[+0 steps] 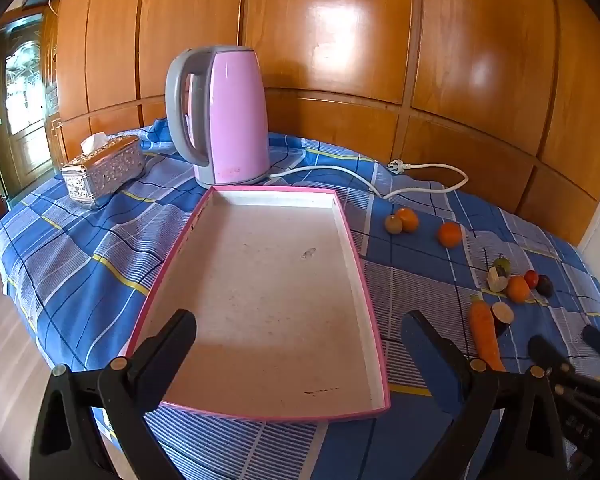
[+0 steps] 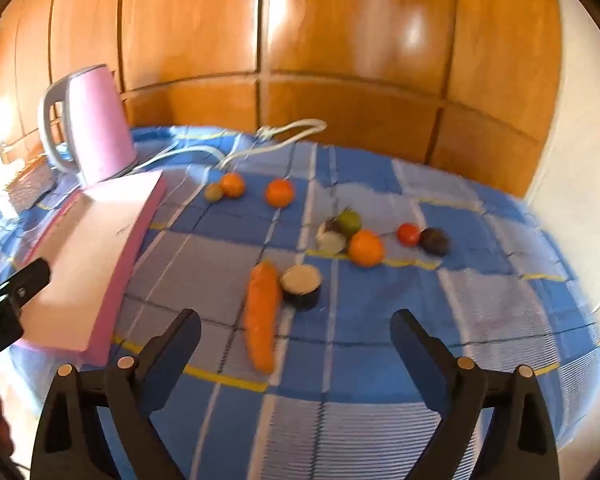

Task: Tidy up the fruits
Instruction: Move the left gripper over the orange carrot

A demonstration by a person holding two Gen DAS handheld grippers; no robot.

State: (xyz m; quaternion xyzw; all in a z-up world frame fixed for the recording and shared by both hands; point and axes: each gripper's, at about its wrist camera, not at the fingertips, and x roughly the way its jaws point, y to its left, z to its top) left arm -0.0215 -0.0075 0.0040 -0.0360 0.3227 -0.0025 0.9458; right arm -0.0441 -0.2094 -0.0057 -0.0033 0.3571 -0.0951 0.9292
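A pink tray (image 1: 364,280) with a bare white floor lies on the blue checked cloth. My left gripper (image 1: 300,332) is open and empty above its near end. To the right of the tray lie a carrot (image 2: 262,316), a cut dark round piece (image 2: 301,282), three oranges (image 2: 365,248) (image 2: 279,193) (image 2: 233,185), a red tomato (image 2: 408,234), a dark fruit (image 2: 435,241), a green fruit (image 2: 350,221) and a brownish kiwi (image 2: 213,192). My right gripper (image 2: 296,332) is open and empty, just in front of the carrot. It also shows in the left wrist view (image 1: 572,348).
A pink kettle (image 1: 224,116) stands behind the tray, its white cord (image 1: 380,184) trailing right across the cloth. A silver tissue box (image 1: 104,168) sits at the back left. A wooden panelled wall (image 1: 340,40) runs behind the table. The table edge drops off at left.
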